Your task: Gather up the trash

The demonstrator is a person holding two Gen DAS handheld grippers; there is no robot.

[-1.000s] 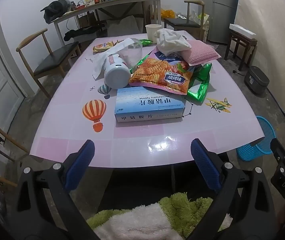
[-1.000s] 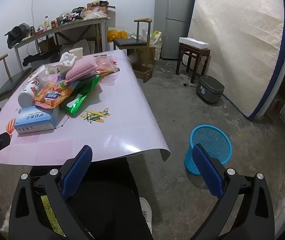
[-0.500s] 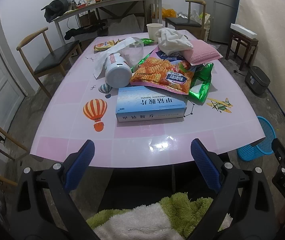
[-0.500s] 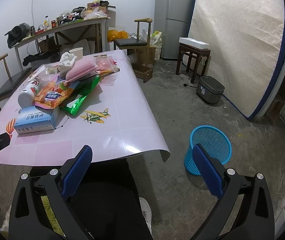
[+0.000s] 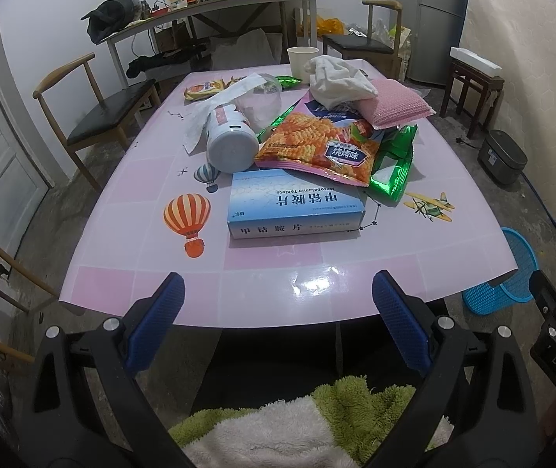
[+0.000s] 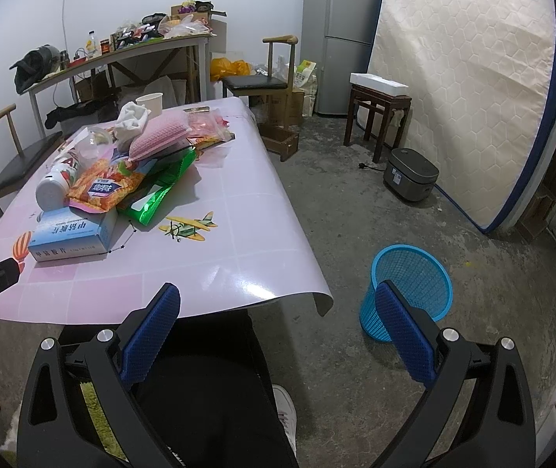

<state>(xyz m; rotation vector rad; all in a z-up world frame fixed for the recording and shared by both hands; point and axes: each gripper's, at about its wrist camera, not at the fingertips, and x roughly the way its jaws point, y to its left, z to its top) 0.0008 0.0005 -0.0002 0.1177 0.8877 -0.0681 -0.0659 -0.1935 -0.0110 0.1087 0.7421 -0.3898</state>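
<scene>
Both left tongs point(image 5: 276, 310) and right tongs point(image 6: 278, 318) gape empty. Ahead of the left tongs, a blue box point(image 5: 295, 204) lies on the tabletop point(image 5: 270, 269). Right of the right tongs stands a blue basket point(image 6: 414, 273).

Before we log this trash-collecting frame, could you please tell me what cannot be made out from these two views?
- Blue basket, left wrist view: near part hidden behind the table edge.
- Green wrapper, both views: largely covered by the orange chip bag.
- Paper cup: contents hidden by its wall.
- Back shelf items: too small to identify.
</scene>
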